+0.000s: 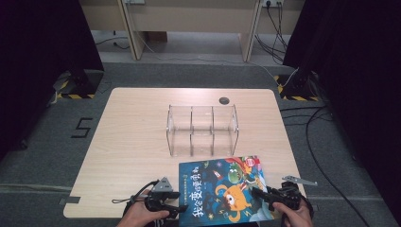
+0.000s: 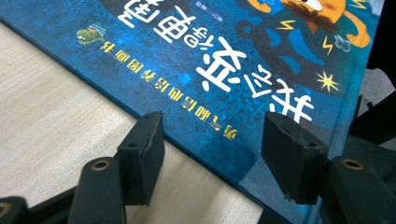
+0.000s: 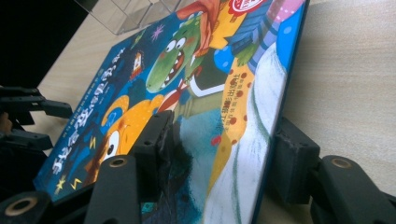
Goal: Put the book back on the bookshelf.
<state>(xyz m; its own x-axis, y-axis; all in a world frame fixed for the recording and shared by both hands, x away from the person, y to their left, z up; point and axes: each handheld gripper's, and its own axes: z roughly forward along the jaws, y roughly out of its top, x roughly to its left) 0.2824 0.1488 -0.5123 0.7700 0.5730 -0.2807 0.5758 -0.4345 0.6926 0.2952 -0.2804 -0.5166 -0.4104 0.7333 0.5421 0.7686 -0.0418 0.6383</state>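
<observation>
A picture book (image 1: 224, 189) lay face up at the near edge of a wooden table (image 1: 132, 142), its corner hanging slightly over the front, with a clear acrylic rack (image 1: 202, 130) of upright slots standing just behind it.

A person's two hands brought a gripper to each near corner. The left gripper (image 1: 178, 208) sat at the book's near left corner. In the left gripper view its jaws stood apart, one on the bare wood beside the book's edge, the other over the cover, neither pressing on it.

The right gripper (image 1: 257, 194) straddled the right edge of the book. In the right gripper view one jaw rested over the cover art and the other stood outside the edge, close to it. No squeeze on the cover was visible, so it read as open around the edge rather than clamped.

The work in hand appeared to be lifting the book for the rack. Doing it well would likely mean getting one jaw of each gripper under the overhanging edge and one on top, closing both evenly, and raising the two sides together so the thin book did not bend or slide off the table.
</observation>
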